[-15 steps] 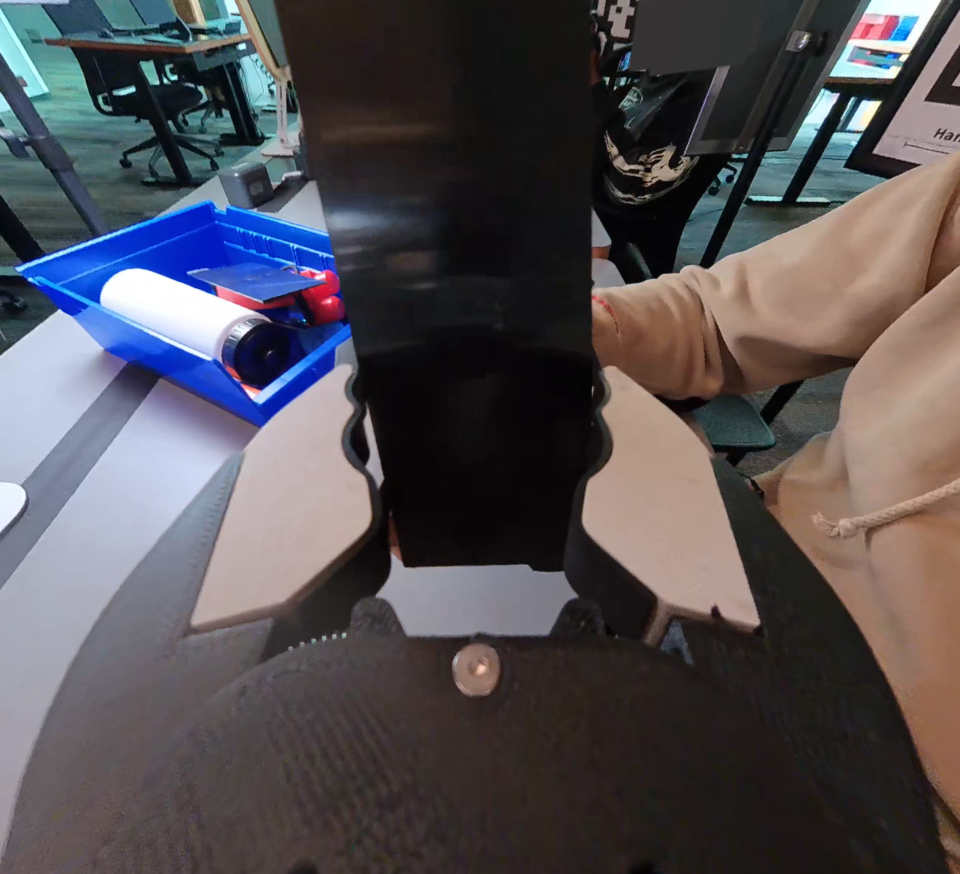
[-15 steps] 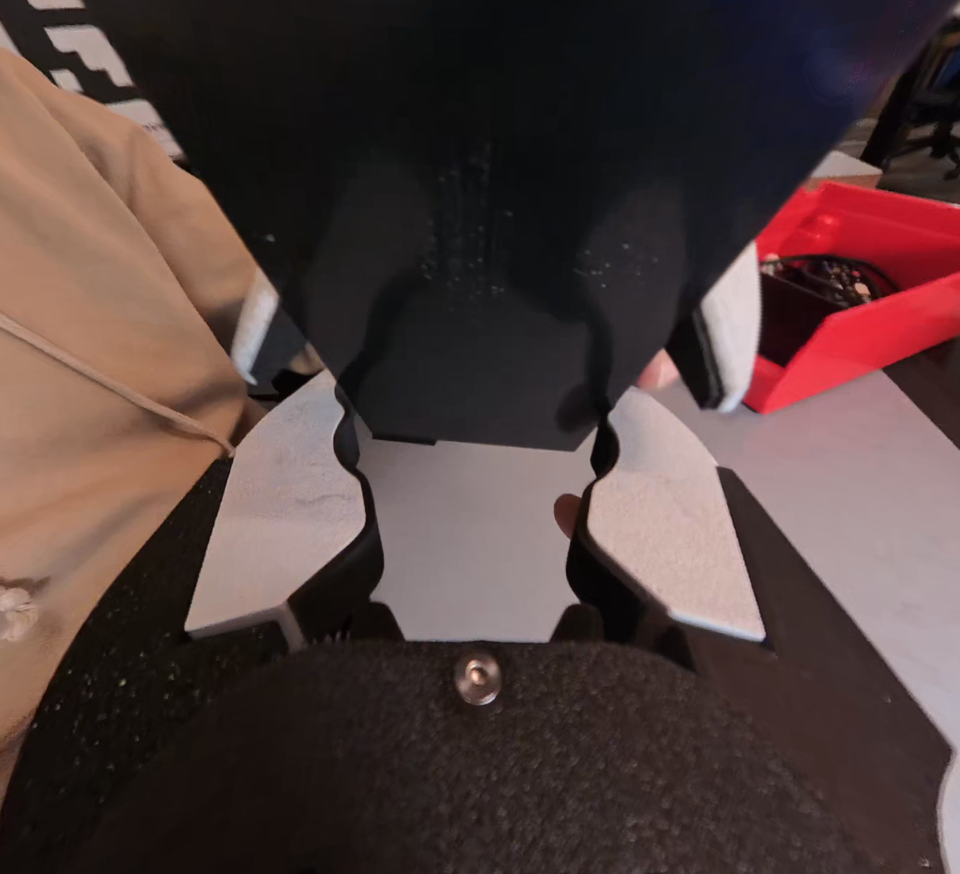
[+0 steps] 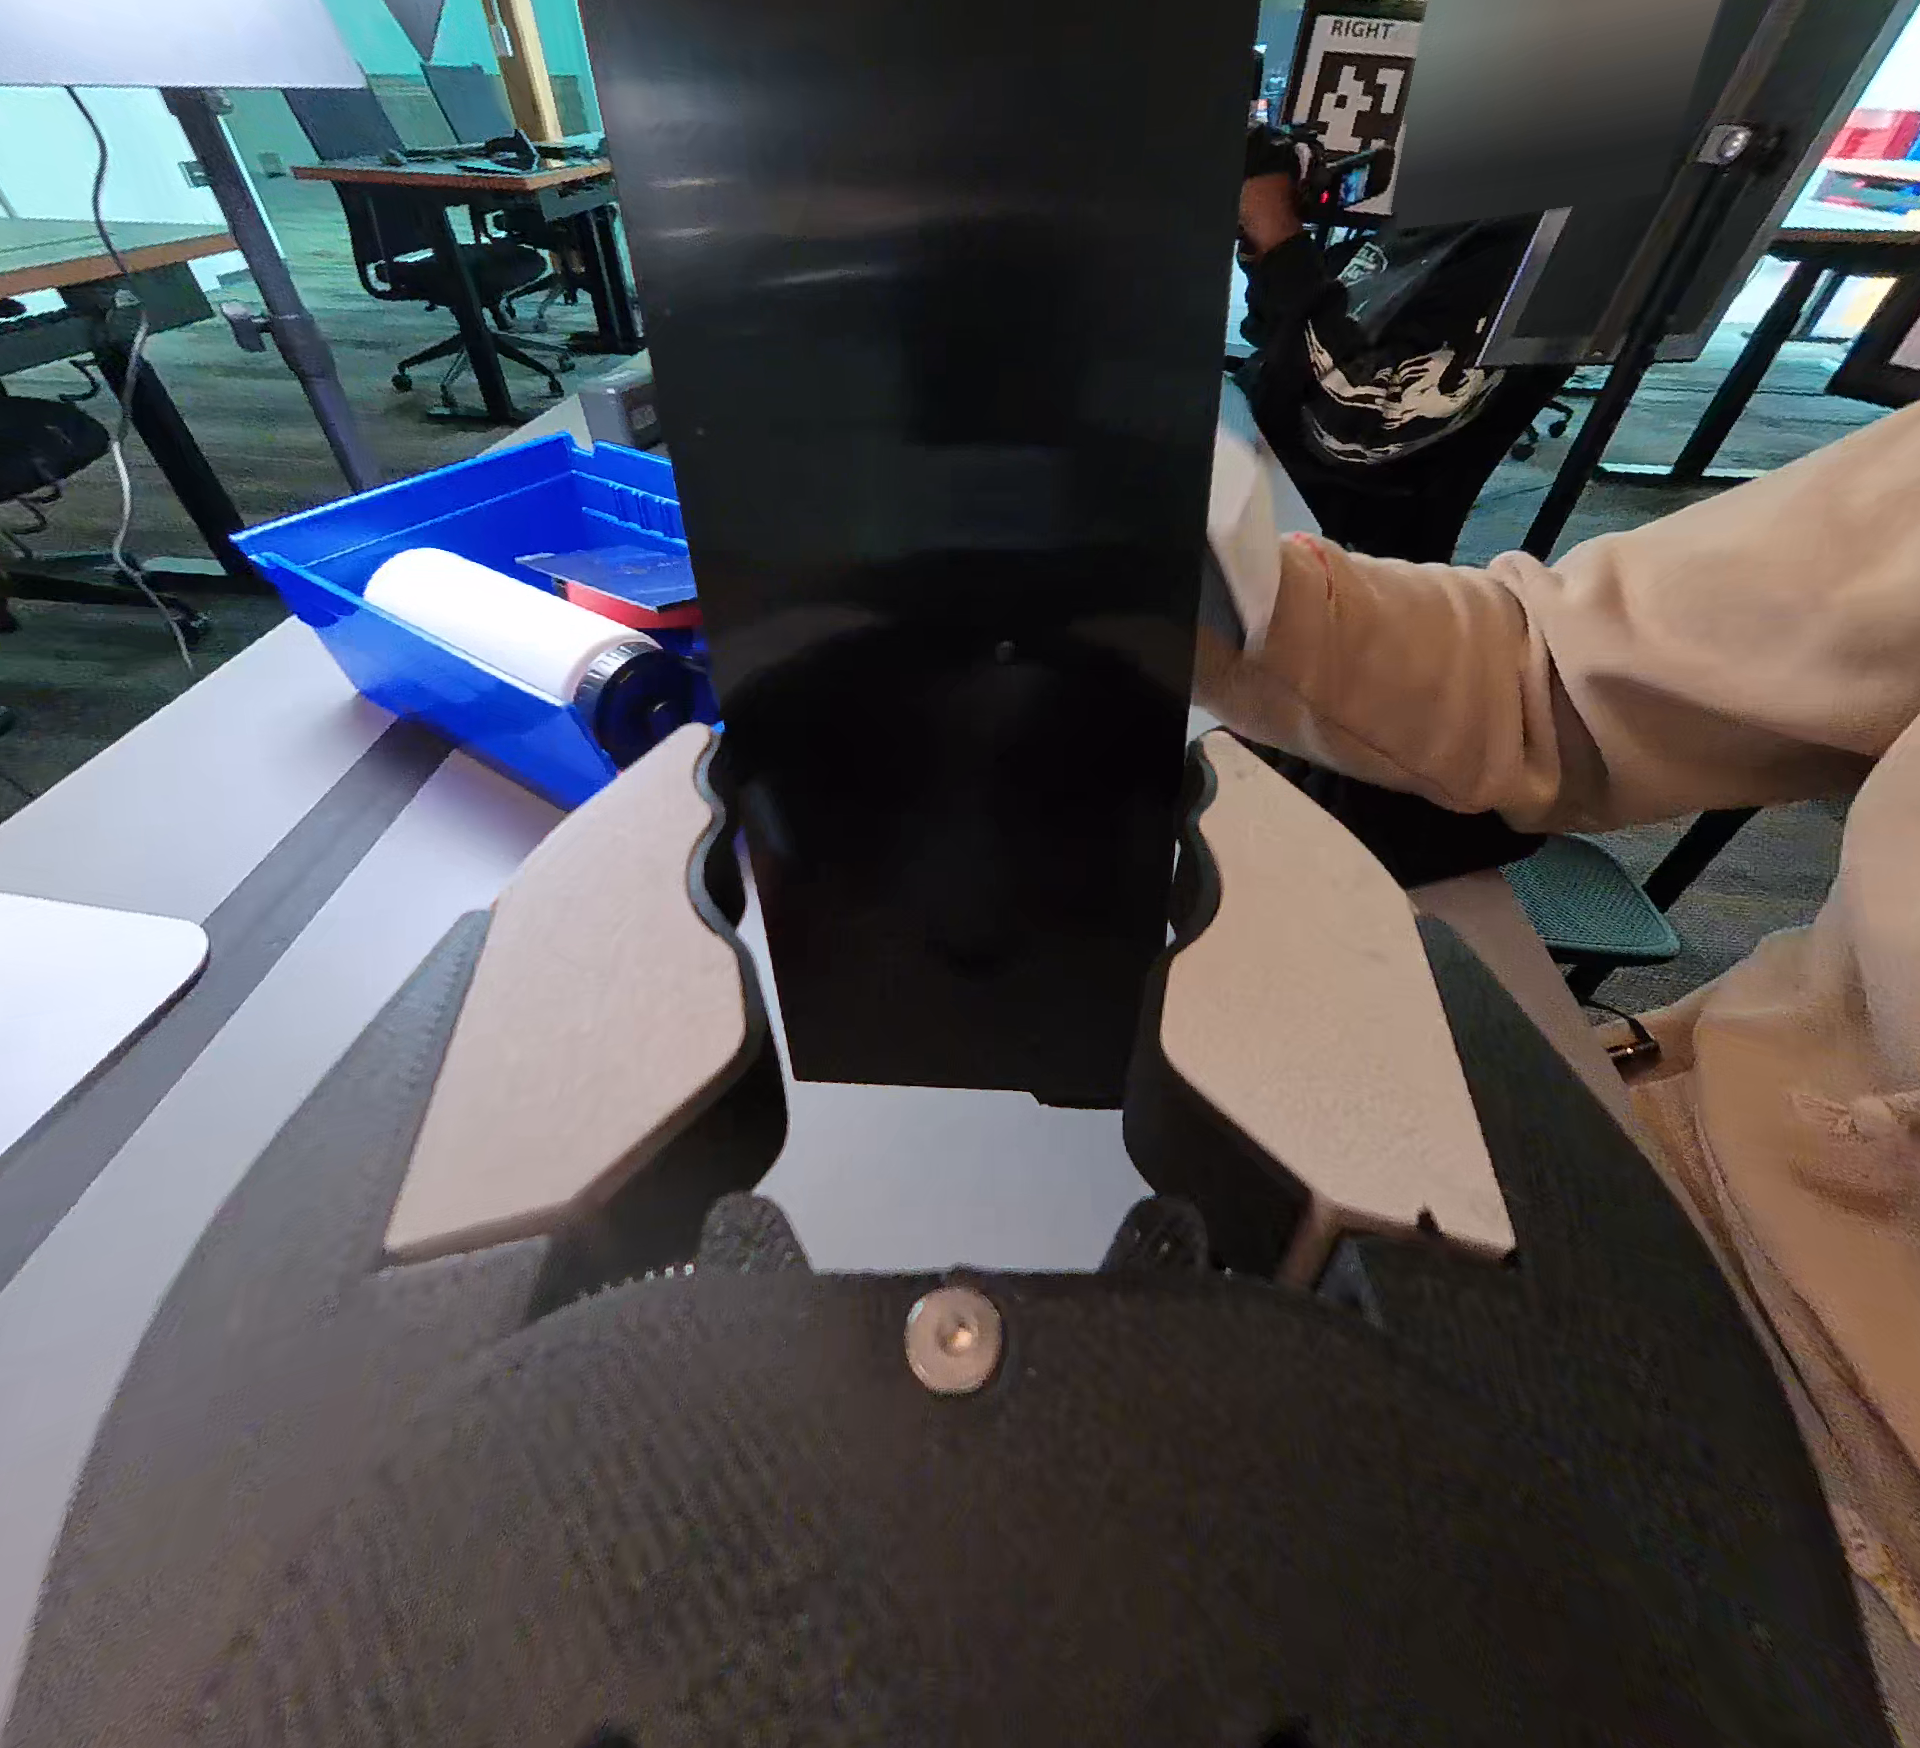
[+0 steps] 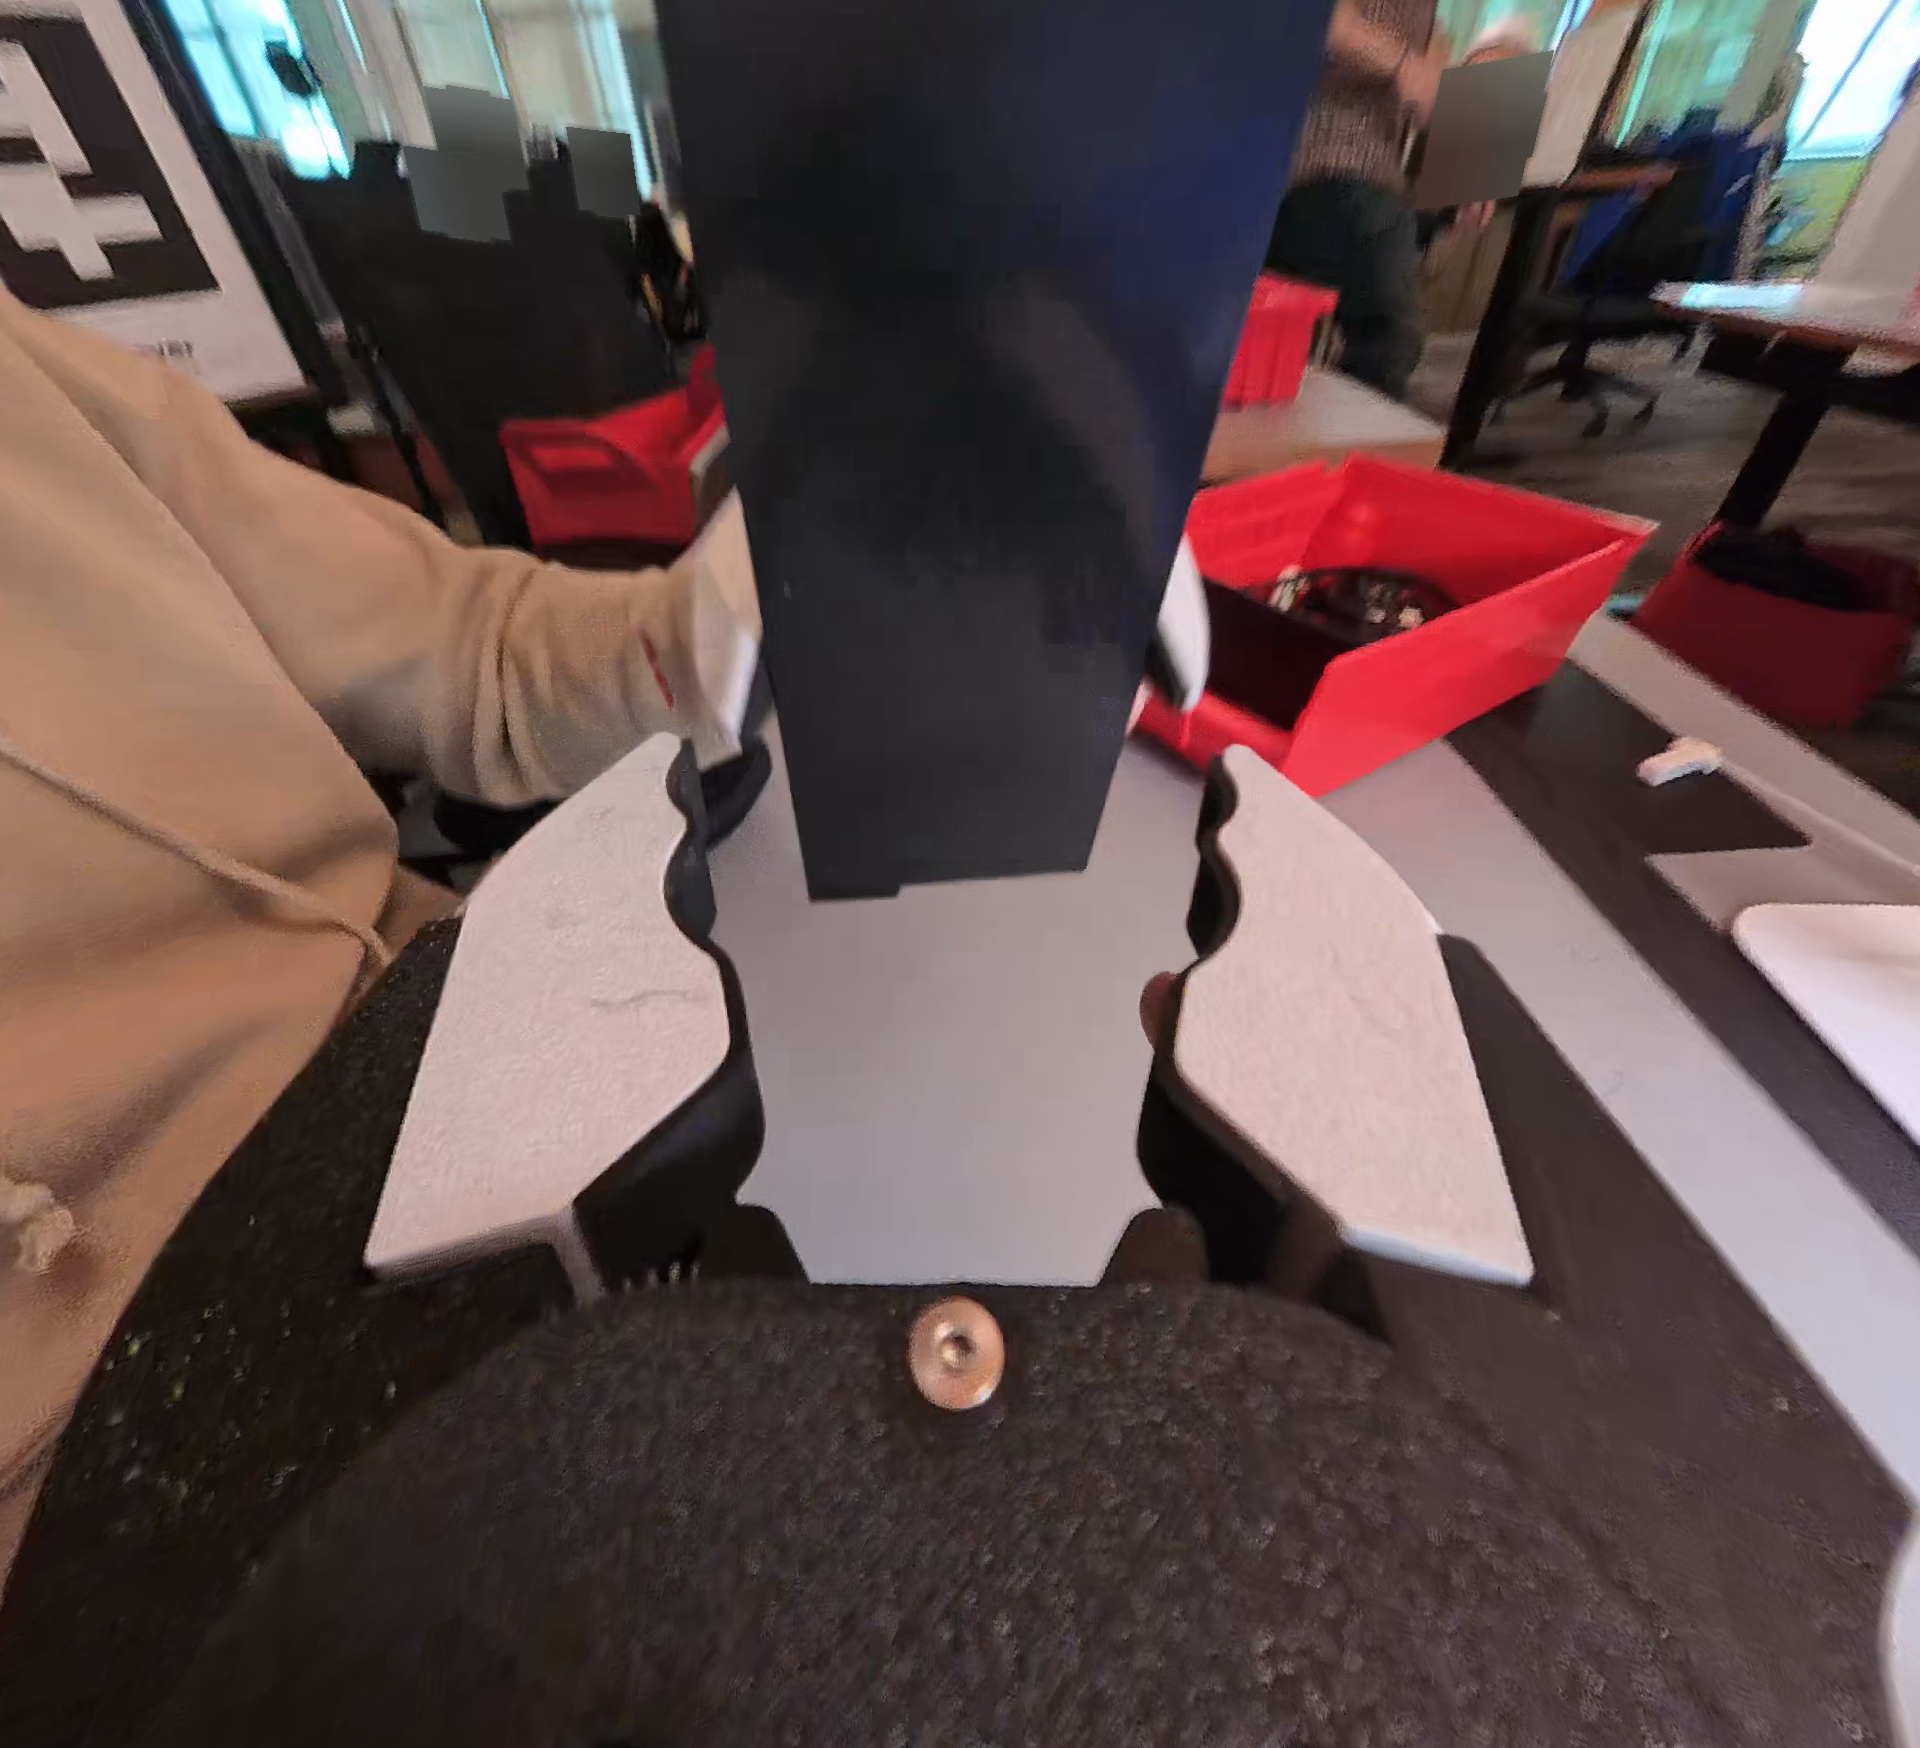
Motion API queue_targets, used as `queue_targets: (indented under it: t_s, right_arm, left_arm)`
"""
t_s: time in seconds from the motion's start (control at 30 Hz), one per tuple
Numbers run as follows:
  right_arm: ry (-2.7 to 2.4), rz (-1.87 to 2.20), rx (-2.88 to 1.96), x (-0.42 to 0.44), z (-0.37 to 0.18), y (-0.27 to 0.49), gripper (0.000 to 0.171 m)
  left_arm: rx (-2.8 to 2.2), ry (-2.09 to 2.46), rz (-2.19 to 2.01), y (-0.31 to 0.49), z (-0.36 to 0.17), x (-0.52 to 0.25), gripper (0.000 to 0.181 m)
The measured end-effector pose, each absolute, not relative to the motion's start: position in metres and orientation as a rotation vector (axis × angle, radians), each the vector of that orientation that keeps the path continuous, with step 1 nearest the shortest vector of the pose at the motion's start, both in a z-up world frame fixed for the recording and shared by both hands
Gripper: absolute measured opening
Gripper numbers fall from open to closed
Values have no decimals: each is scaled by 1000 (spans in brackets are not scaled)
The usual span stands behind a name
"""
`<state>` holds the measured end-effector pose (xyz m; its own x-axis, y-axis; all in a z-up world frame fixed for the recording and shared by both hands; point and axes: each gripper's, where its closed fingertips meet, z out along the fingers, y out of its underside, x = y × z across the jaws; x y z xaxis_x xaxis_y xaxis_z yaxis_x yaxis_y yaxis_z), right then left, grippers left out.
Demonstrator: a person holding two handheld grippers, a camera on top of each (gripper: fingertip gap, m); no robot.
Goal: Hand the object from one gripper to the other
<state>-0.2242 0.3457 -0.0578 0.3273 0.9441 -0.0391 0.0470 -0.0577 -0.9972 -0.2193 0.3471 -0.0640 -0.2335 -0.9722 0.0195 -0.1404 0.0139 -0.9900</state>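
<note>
A tall black box (image 3: 935, 348) stands upright between the fingers of my left gripper (image 3: 951, 763), which is shut on its lower part above the grey table (image 3: 208, 825). In the right wrist view the same box (image 4: 966, 348) hangs just beyond my right gripper (image 4: 951, 763), which is open and empty; the box's bottom edge is ahead of its fingertips. The left gripper's white fingers (image 4: 727, 628) flank the box there. One white finger of the right gripper (image 3: 1236, 535) shows behind the box in the left wrist view.
A blue bin (image 3: 436, 659) with a white roll (image 3: 499, 618) sits at the left of the table. A red bin (image 4: 1455, 649) with dark cables sits at the right. A white tray corner (image 4: 1849, 992) lies nearby. A person's beige sleeves are close by. Left and right tips are no more than a few centimetres apart.
The box filled the right wrist view and reached between the right fingertips; now it sits farther off, clear of them. The left gripper keeps its hold on the box.
</note>
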Motion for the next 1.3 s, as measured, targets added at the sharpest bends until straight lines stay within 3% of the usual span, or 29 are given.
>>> queue_targets:
  t_s: [0.1,0.3,0.53,0.67,0.8,1.0,1.2,1.3]
  right_arm:
    - [-934,953,-1364,-215,-35,340,92]
    - [-1018,896,-1450,-235,-59,343,87]
    - [-1057,764,-1571,-228,-85,356,87]
    - [-1158,672,-1646,-253,-114,358,87]
    - [-1236,601,-1658,-271,-126,353,87]
    - [-1118,603,-1669,-237,-96,358,86]
    - [-835,654,-1710,-226,-38,350,68]
    - [-774,562,-1761,-231,-41,355,61]
  left_arm:
    - [-1191,1531,-1335,338,-77,-210,82]
    - [-1235,1661,-1288,329,-105,-204,80]
    - [-1225,1472,-1379,350,-56,-229,93]
    - [-1231,1534,-1343,336,-63,-220,102]
    - [-1199,1632,-1257,326,-75,-217,90]
    - [-1151,1506,-874,359,-59,-221,89]
    - [-1085,1389,-383,390,-49,-226,89]
    - [-1074,1406,-290,390,-63,-217,89]
